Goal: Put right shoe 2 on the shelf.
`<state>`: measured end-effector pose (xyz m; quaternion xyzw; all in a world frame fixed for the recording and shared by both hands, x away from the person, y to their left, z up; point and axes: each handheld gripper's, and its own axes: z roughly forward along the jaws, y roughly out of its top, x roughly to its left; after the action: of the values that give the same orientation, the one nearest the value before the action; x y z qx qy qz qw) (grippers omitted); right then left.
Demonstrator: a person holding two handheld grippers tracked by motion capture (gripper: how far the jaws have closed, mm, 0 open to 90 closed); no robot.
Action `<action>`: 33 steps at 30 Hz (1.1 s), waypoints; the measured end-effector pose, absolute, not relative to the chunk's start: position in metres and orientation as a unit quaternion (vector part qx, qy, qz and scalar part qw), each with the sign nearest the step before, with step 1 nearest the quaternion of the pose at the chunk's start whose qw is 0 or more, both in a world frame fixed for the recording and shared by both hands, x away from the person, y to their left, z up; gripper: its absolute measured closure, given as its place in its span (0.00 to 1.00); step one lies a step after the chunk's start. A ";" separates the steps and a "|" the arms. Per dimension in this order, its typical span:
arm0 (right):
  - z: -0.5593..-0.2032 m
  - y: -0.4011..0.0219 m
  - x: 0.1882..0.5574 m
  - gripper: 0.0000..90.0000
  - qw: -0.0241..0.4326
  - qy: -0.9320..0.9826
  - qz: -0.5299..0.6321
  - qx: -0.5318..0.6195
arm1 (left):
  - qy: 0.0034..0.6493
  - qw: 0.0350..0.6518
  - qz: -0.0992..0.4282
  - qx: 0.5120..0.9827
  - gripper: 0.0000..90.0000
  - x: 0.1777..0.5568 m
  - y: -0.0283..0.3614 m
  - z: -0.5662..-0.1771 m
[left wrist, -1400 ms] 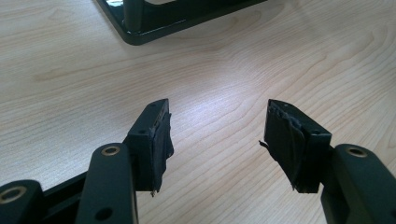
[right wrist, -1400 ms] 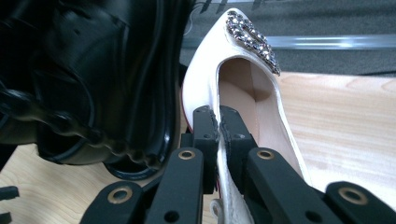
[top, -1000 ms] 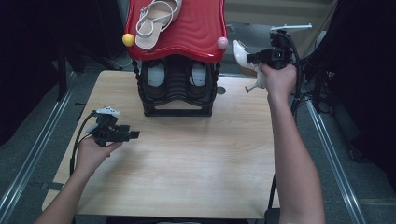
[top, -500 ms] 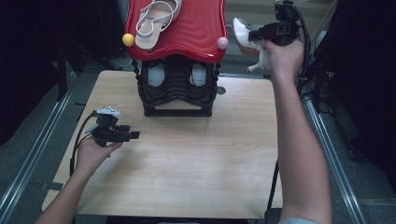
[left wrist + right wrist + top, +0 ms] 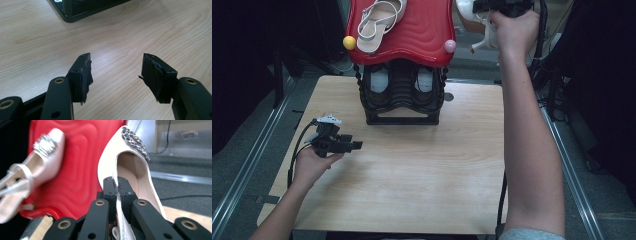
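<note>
While my left fingers [image 5: 116, 75] rest spread wide and empty over the surface [image 5: 422, 175] at seven o'clock, my right fingers [image 5: 117, 185] stay clamped on the white heeled shoe's [image 5: 130, 167] side wall. That hand has climbed since a second ago, putting the shoe at one o'clock, level with the red rack top [image 5: 417, 30] beside its mate [image 5: 379, 22], so I judge placement comes next.

On the table [image 5: 412, 190] the rack [image 5: 401, 95] stands at twelve o'clock, toward the far edge. A shelf [image 5: 422, 30] tops it, with a sandal [image 5: 379, 22] lying on its ten o'clock part. At one o'clock, past the shelf's edge, the right gripper [image 5: 492, 6] holds a heeled shoe [image 5: 130, 167] aloft. The left gripper [image 5: 354, 145] sits at nine o'clock, low over the table.
</note>
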<state>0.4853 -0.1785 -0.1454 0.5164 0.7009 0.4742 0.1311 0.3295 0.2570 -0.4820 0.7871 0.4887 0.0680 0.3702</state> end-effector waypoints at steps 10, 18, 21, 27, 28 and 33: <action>-0.117 -0.144 0.489 0.98 0.146 0.703 0.482 0.501 | 0.487 0.373 0.062 0.788 0.46 0.330 0.256 -0.482; -0.114 -0.110 0.497 0.98 0.160 0.714 0.481 0.483 | 0.485 0.377 0.062 0.786 0.46 0.329 0.257 -0.481; -0.120 -0.098 0.498 0.98 0.175 0.717 0.482 0.472 | 0.485 0.378 0.061 0.786 0.46 0.329 0.257 -0.481; -0.135 -0.081 0.498 0.97 0.200 0.732 0.470 0.450 | 0.485 0.378 0.061 0.786 0.46 0.329 0.257 -0.481; -0.138 -0.079 0.497 0.97 0.205 0.734 0.471 0.446 | 0.485 0.379 0.062 0.786 0.46 0.329 0.257 -0.481; -0.148 -0.075 0.492 0.97 0.217 0.735 0.474 0.434 | 0.483 0.375 0.059 0.789 0.46 0.329 0.255 -0.482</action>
<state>0.4915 -0.0753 -0.1478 0.4336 0.7352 0.4737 0.2168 0.3291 0.2554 -0.4816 0.7885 0.4835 0.0590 0.3755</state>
